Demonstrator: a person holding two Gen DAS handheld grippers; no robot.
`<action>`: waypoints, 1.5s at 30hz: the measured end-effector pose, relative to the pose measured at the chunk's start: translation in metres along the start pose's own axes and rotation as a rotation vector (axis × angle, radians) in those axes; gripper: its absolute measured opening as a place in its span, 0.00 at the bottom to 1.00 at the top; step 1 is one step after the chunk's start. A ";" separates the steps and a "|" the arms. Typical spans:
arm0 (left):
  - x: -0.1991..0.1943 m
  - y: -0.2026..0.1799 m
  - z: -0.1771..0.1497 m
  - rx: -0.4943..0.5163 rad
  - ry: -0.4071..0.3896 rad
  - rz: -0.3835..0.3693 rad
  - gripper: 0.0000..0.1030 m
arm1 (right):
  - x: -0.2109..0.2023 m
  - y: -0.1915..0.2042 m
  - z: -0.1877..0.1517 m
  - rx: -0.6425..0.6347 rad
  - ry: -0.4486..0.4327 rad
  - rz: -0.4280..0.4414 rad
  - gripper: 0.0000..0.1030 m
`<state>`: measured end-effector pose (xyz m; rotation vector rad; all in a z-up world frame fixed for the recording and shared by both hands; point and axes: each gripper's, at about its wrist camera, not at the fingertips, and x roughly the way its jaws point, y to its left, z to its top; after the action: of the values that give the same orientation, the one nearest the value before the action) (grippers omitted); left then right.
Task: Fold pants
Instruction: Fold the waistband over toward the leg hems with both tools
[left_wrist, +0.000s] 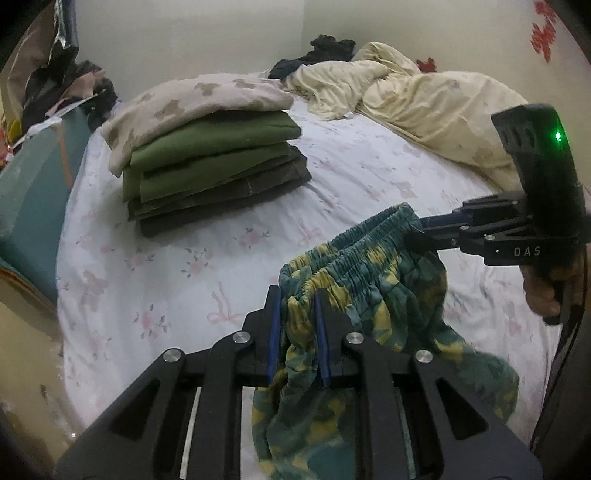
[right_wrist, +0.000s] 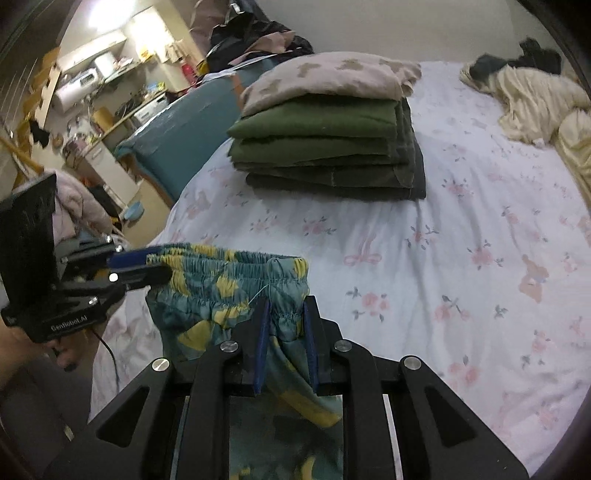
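Note:
Teal and yellow patterned pants (left_wrist: 369, 295) with an elastic waistband hang in the air above the bed. My left gripper (left_wrist: 298, 295) is shut on one end of the waistband. My right gripper (left_wrist: 415, 227) is shut on the other end, to the right. In the right wrist view the pants (right_wrist: 229, 288) hang below my right gripper (right_wrist: 286, 306), and my left gripper (right_wrist: 159, 264) holds the waistband at the left. The legs hang down out of view behind the gripper bodies.
A stack of folded clothes (left_wrist: 210, 166) lies on the floral bedsheet (left_wrist: 184, 266), also in the right wrist view (right_wrist: 328, 136). A crumpled cream blanket (left_wrist: 424, 99) lies at the back right. A teal headboard (left_wrist: 33, 192) stands at the left.

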<state>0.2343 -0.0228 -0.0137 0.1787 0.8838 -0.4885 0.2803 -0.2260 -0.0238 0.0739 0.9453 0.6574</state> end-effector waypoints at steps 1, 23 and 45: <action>-0.006 -0.006 -0.003 0.010 0.006 0.001 0.14 | -0.005 0.003 -0.004 -0.007 0.004 -0.001 0.17; -0.054 -0.097 -0.133 0.115 0.281 -0.011 0.17 | -0.049 0.083 -0.167 -0.045 0.205 -0.081 0.15; -0.009 -0.032 -0.197 -0.760 0.360 -0.036 0.65 | -0.028 -0.001 -0.204 0.673 0.260 0.076 0.50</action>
<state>0.0772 0.0206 -0.1284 -0.4593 1.3681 -0.1259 0.1125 -0.2871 -0.1263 0.6350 1.3908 0.3983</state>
